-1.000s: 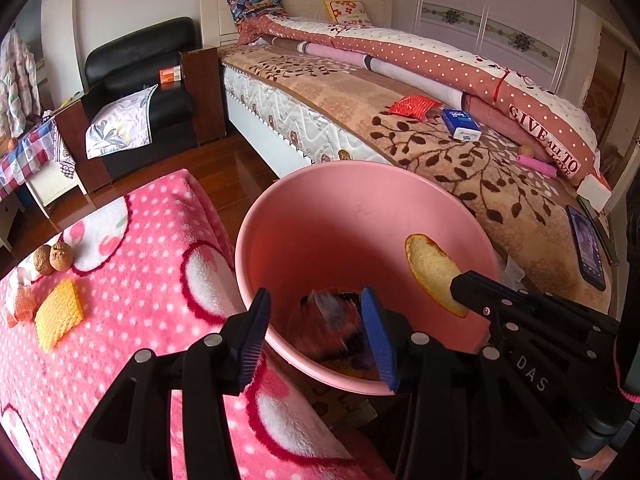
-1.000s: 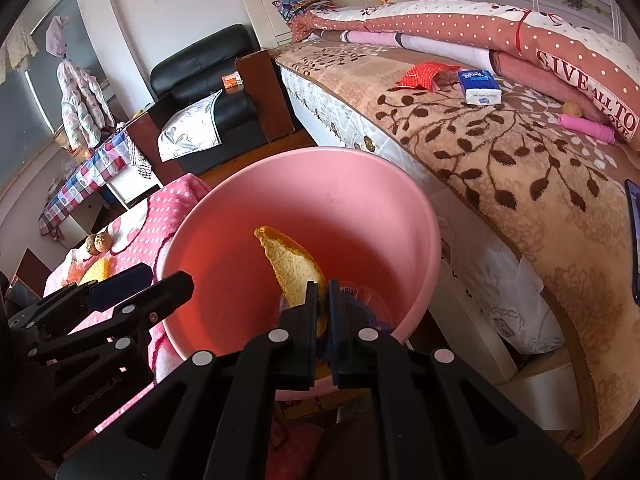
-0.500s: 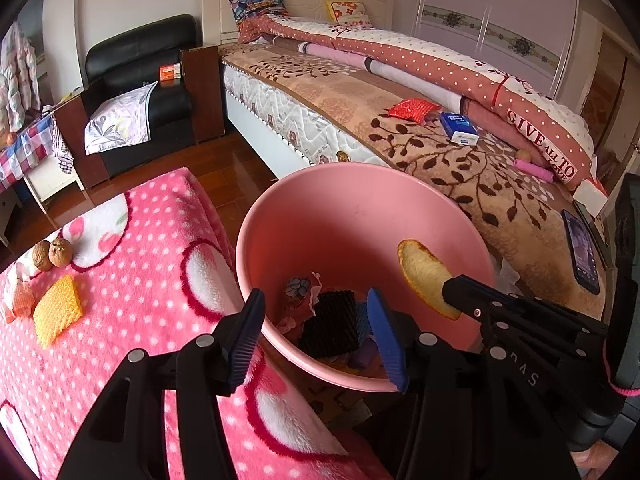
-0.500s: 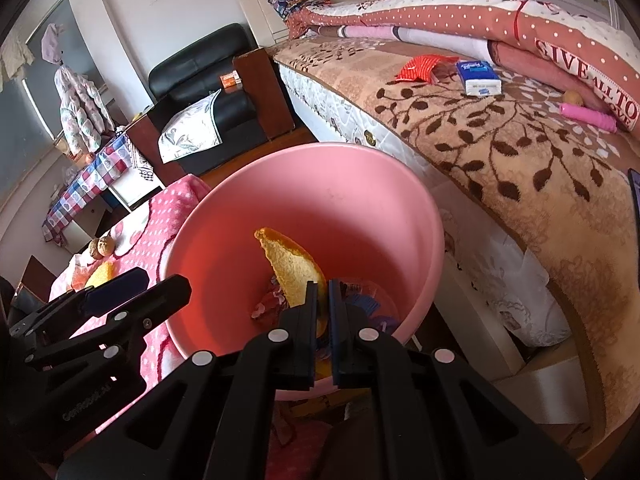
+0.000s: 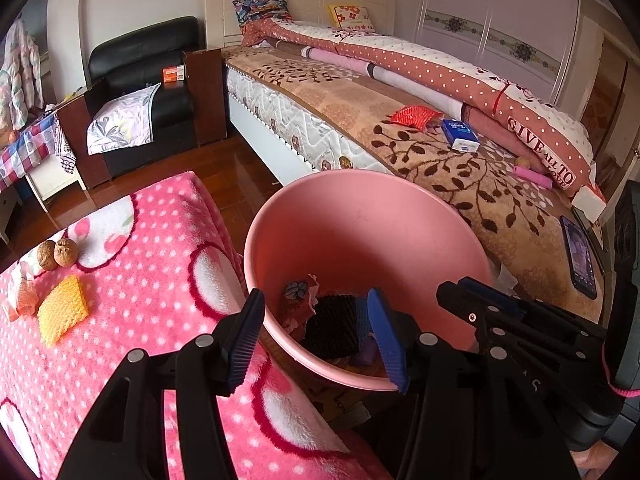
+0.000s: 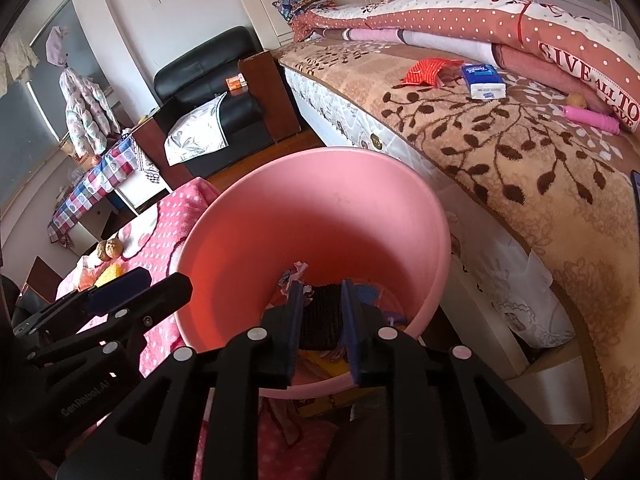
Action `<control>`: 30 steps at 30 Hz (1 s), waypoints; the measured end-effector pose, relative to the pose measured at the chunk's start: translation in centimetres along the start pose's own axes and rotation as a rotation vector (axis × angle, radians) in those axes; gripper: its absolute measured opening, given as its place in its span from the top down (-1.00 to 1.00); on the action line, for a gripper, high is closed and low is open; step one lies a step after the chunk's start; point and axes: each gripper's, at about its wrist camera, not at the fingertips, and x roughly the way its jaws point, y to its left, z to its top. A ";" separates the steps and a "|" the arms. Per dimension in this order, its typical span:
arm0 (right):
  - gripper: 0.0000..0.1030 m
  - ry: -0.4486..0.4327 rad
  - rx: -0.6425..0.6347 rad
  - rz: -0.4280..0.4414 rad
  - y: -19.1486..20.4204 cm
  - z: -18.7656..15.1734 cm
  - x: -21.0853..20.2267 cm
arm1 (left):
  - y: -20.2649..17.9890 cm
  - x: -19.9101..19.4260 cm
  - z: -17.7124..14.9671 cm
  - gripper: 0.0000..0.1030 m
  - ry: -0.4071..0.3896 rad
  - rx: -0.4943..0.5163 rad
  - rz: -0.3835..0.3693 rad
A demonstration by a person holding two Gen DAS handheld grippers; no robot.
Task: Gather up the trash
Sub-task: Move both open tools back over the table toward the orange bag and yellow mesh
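Opening over the pink bin (image 6: 320,184), the right gripper (image 6: 320,320) is emptied; the yellow chip is released, so another scrap can be fetched.

Left tongs (image 5: 316,334) agape (right tongs (image 6: 320,320) opening)

The quilt (image 6: 568,52) reads "GIVE ALL TO LOVE"; the left claw (image 6: 120,292) reads "GenRobot.AI".

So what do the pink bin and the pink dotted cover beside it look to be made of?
The pink bin looks like moulded plastic with a smooth, matte finish: its walls are even and seamless, with a thin rolled rim. The pink dotted cover looks like plush fleece: its surface is fuzzy, with raised pile around the white shapes. The exact fibre can't be told.
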 end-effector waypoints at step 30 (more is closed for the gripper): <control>0.61 0.011 -0.118 0.045 6.8 -0.7 -0.7 | 7.5 -3.7 -1.8 -0.03 -0.054 -0.096 0.049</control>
